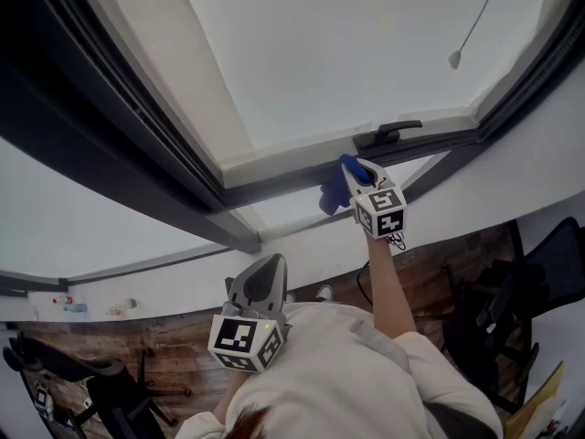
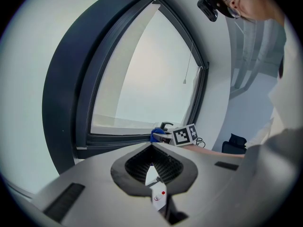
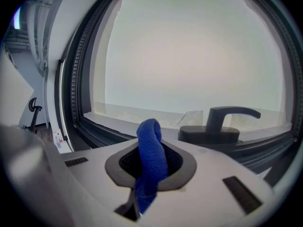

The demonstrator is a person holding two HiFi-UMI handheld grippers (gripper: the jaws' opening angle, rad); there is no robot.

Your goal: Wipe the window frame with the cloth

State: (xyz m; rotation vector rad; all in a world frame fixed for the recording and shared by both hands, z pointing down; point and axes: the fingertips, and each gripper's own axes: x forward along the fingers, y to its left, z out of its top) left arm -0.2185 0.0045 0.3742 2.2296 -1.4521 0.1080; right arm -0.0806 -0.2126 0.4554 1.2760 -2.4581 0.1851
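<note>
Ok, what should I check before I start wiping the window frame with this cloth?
1. Cloth clamped in the right gripper jaws: ok.
2. Cloth touching the window frame: cannot tell.
3. Cloth clear of the window handle: ok, the handle sits to its right.
4. Left gripper held low and away from the frame, jaws shut on nothing: ok.

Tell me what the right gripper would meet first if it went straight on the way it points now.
Probably the lower rail of the window frame, left of the handle; the blue cloth in the right gripper would touch first. Depth is unclear.
</note>
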